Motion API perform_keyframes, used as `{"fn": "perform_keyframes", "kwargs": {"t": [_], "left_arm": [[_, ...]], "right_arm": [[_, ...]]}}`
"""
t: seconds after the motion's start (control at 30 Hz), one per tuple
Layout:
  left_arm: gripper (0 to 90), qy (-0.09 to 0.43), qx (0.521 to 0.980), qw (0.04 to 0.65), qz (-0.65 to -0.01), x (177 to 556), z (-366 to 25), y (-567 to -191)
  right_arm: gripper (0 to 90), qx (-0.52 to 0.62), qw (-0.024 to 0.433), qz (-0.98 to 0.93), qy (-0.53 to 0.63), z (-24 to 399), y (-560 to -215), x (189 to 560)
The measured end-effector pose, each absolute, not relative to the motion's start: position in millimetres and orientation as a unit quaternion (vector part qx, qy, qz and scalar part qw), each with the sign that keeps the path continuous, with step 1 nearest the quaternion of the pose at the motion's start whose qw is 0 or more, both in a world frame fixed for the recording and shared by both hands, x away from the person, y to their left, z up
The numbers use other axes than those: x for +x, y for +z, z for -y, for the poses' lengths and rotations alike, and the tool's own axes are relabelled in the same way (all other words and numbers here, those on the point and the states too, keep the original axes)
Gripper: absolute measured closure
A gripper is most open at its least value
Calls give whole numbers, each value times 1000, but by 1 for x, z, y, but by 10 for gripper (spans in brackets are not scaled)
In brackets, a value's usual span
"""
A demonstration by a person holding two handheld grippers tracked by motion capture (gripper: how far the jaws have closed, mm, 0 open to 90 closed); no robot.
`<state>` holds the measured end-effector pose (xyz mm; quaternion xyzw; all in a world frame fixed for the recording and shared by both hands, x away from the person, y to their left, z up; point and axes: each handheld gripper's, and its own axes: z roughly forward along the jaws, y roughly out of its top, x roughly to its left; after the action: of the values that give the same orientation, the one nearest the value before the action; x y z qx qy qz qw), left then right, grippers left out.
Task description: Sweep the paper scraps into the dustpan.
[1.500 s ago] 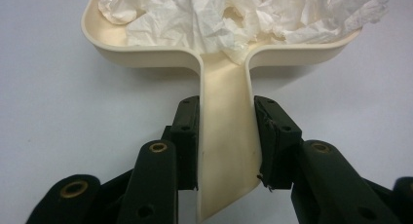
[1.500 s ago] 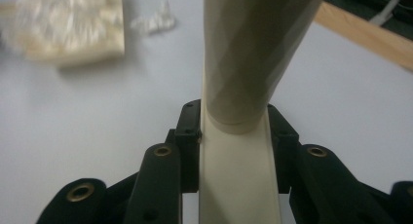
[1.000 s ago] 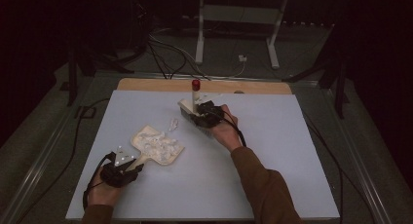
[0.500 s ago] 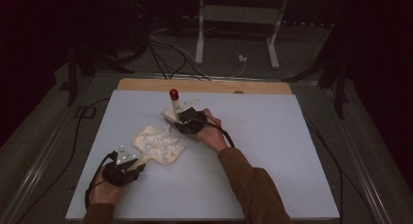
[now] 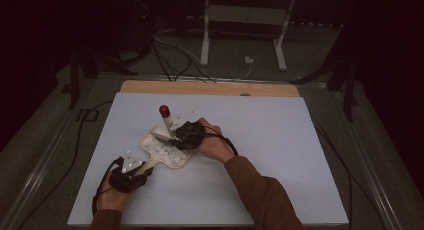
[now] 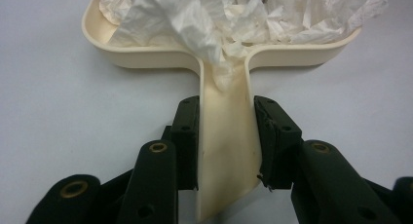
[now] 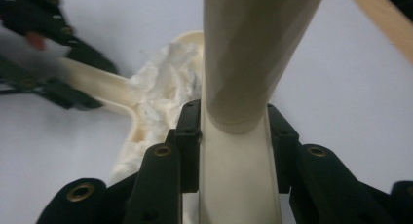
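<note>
A cream dustpan (image 5: 184, 162) lies left of the middle of the pale table, with crumpled white paper (image 5: 162, 147) in it. My left gripper (image 5: 143, 169) is shut on the pan's handle (image 6: 226, 136), its pads on both sides of it (image 6: 226, 107); paper (image 6: 214, 19) spills toward the handle. My right gripper (image 5: 171, 136) hovers over the pan's far side, shut on a cream stick (image 5: 165, 121) with a red tip (image 5: 164, 110) that stands tilted. In the right gripper view (image 7: 234, 117) the stick (image 7: 253, 48) rises between the jaws, with the pan's paper (image 7: 160, 87) to its left.
A wooden board (image 5: 210, 88) edges the far side of the pale table sheet (image 5: 290, 140). Behind the table, cables and a white stand (image 5: 240, 30) are on the dark floor. A metal rail (image 5: 45, 160) runs along the left side.
My right hand has carried the red-tipped stick leftward and nearer, from the far middle of the table to over the dustpan. The left hand and the pan have kept still.
</note>
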<state>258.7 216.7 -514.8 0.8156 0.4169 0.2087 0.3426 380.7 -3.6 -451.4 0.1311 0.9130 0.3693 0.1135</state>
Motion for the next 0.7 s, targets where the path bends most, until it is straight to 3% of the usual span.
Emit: {"fn": "perform_keyframes", "kwargs": {"t": [0.47,0.7], "left_arm": [[661,213,803,380,-406,251,-223,-510],[660,224,785,378,-436,247,-233,-505]], "right_arm": [[670,221,138,-859,441,49,-419,393],[670,213,131,-880,404,94,-418,380]]}}
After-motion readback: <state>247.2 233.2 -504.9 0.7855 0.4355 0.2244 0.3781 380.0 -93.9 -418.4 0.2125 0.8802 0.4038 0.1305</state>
